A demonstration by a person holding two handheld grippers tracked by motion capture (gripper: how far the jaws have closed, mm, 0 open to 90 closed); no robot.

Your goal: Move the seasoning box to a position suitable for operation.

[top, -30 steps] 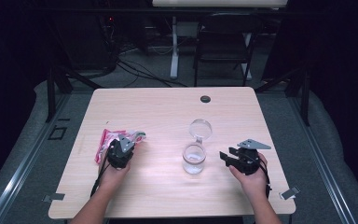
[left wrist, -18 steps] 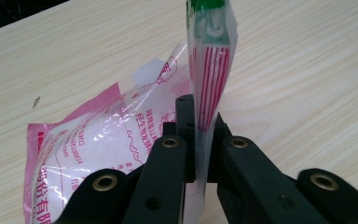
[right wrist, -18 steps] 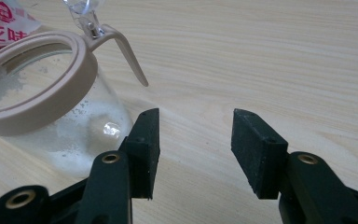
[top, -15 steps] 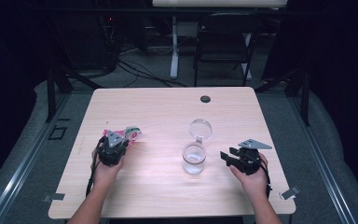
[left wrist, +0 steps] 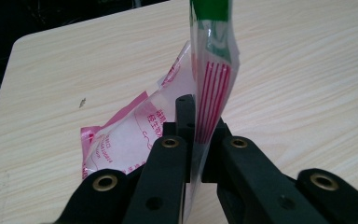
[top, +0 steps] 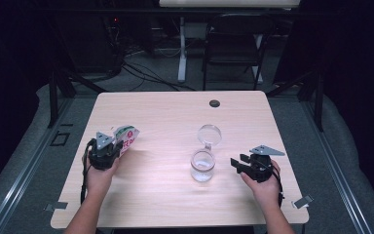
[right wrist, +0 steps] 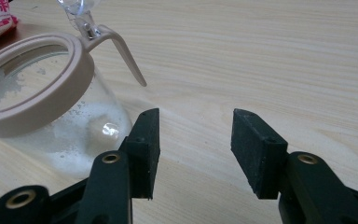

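Note:
A plastic packet [top: 126,137], pink and white with a green top, is pinched at its edge in my left gripper [top: 116,146] at the table's left. In the left gripper view the jaws are shut on the packet [left wrist: 212,79], which stands upright from my left gripper [left wrist: 196,122] while its pink end droops toward the table. A glass jar [top: 202,165] with a beige rim stands mid-table, its hinged lid [top: 209,133] flipped open behind it. My right gripper [top: 237,163] hovers open just right of the jar [right wrist: 42,121]. Nothing lies between the right gripper's [right wrist: 196,140] pads.
A small black round disc [top: 215,103] sits near the far edge of the wooden table [top: 175,204]. A chair [top: 233,44] and cables stand on the floor beyond the table.
My left gripper has moved left and upward with the packet, raising it off the table. The right gripper and the jar have stayed put.

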